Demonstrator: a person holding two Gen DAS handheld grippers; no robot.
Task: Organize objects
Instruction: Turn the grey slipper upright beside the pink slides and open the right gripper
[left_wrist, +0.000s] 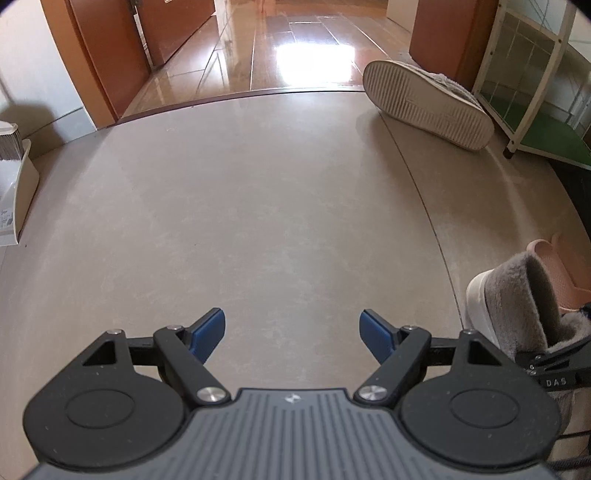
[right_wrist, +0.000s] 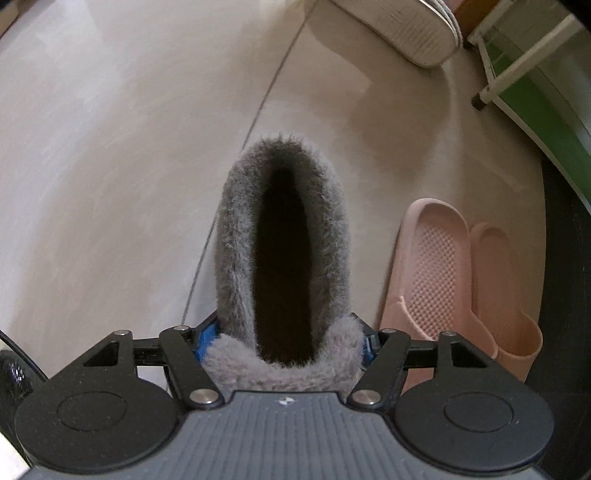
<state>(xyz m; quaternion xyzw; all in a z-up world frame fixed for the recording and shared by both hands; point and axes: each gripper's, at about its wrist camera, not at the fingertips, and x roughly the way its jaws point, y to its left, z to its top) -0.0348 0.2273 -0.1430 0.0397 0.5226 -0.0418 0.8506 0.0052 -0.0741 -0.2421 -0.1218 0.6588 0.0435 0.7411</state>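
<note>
The grey furry boot stands upright on the floor just beside the pink slippers, clamped at its collar by the right gripper probably to line it up there, while the left gripper waits with jaws apart and empty.

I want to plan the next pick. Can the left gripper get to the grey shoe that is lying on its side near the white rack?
Probably yes. The left gripper is open and empty, and only bare floor lies between it and the tipped shoe. The shoe is some way off, beside the white rack, so the hand must travel.
</note>
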